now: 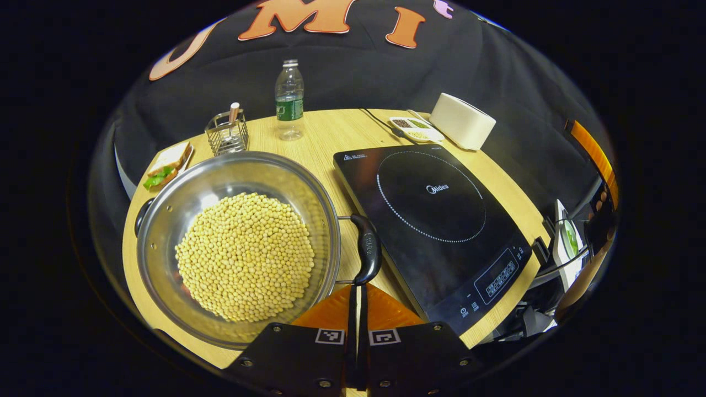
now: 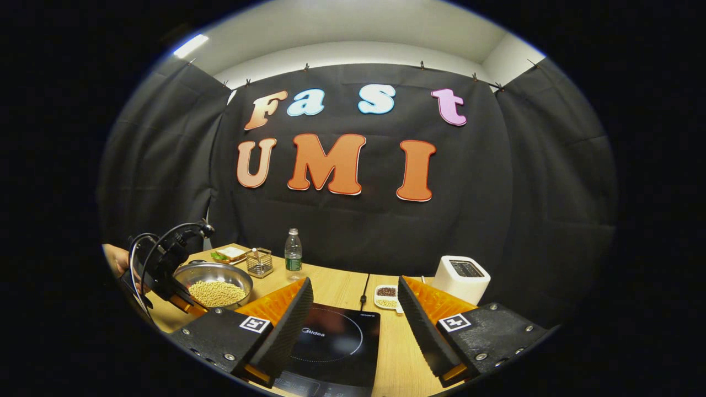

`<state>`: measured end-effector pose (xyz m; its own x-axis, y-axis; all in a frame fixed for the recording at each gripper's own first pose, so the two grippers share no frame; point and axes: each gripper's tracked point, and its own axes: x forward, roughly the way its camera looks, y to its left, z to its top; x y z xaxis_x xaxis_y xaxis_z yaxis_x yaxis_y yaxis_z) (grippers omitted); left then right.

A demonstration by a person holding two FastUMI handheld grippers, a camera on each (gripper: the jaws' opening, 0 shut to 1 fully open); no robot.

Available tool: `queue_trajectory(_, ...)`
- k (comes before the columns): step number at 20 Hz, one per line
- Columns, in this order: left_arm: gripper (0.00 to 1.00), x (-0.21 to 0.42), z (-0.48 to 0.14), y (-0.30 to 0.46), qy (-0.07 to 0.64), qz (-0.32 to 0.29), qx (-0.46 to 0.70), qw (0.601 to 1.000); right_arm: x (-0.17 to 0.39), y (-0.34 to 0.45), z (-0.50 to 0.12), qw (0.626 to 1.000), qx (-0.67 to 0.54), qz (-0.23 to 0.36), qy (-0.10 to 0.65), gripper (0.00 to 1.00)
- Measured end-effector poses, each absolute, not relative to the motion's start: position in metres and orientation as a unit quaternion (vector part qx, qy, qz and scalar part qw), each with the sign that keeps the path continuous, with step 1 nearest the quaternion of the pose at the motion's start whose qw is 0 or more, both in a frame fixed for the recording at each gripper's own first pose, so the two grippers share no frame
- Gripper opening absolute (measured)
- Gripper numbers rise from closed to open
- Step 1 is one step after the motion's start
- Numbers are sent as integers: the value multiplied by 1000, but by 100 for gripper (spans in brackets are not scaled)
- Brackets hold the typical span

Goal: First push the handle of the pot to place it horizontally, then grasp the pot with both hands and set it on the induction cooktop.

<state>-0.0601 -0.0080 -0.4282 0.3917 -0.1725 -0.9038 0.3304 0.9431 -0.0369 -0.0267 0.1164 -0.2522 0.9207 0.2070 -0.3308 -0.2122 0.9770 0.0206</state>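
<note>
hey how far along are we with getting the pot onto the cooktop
Early. The pot, full of beans, sits on the table beside the induction cooktop. The left gripper is shut at the pot's handle, apparently pushing. The right gripper hangs open. Grasping and lifting remain.

Left gripper (image 1: 357, 309): fingers pressed together, pointing to 12 o'clock.
Right gripper (image 2: 353, 314): fingers spread wide — held level.
Hand (image 2: 115, 258): at 9 o'clock, holding the left gripper.

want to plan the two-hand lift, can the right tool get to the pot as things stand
Probably yes. The right tool is open over the induction cooktop, with bare table between it and the pot; the left tool crowds the near side.
</note>
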Motion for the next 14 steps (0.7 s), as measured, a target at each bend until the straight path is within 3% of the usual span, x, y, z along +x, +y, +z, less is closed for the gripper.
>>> queue_trajectory(14,1,-4,-429,-21,484,-111,27,867,-28,95,-261,978,15,88,191,95)
